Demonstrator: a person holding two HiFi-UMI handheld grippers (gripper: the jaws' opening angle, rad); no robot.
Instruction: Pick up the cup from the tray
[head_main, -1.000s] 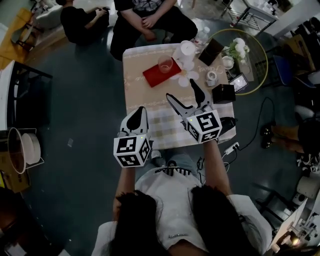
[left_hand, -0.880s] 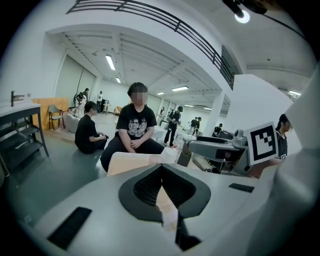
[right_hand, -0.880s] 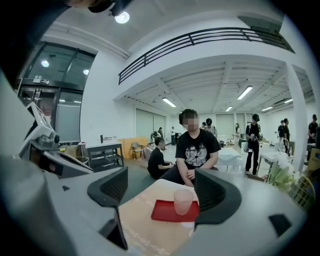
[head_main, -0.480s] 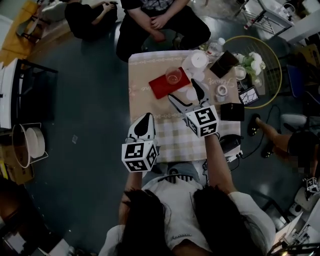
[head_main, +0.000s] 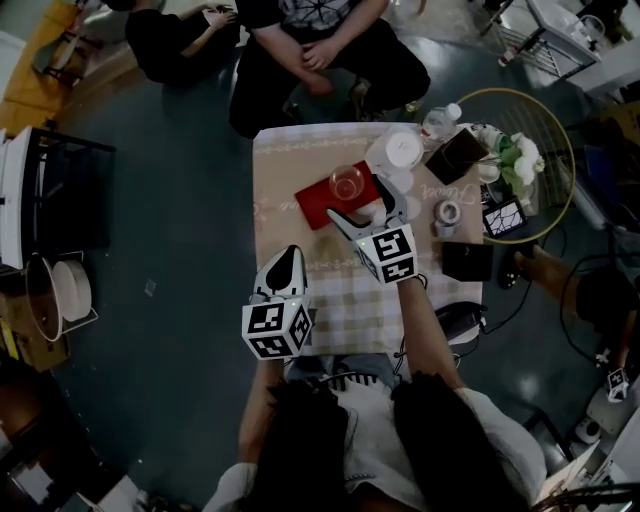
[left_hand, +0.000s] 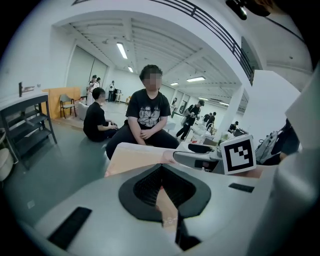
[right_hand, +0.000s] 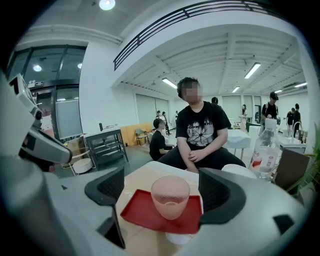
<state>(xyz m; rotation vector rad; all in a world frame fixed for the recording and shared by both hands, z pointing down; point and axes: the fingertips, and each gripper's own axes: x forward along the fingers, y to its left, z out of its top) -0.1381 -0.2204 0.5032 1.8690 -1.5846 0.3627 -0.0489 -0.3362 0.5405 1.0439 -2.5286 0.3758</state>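
Since a second ago the right gripper (head_main: 357, 197) has pushed forward from the near half of the table to the tray, and its jaws have widened. They are opening now, at their widest. The cup stands in the gap at their mouth, and neither pad touches it in the right gripper view (right_hand: 162, 194). The left gripper (head_main: 285, 265) has stayed back over the table's near-left edge, jaws together, with nothing between them (left_hand: 162, 192). The pale pink translucent tumbler cup (head_main: 347, 182) (right_hand: 170, 196) stands upright, open end up, on the far part of the flat red rectangular tray (head_main: 316, 205) (right_hand: 137, 211). The tray lies skewed on the far half of the small square table with a beige and checked cloth (head_main: 285, 160). Room: there is bare cloth left of the tray out to the table's left edge, and bare checked cloth behind the gripper towards the near edge. It is tight on the right, where a white round lid-like disc (head_main: 402, 150) sits just beside the cup, with a clear plastic bottle (head_main: 441, 117) and a dark box (head_main: 462, 155) beyond it. A small white round thing (right_hand: 175, 239) sits under the tray's near corner. A seated person in black (head_main: 310, 40) is close beyond the far edge, in line with the cup. A round yellow-rimmed side table (head_main: 560, 150) stands off the right side.
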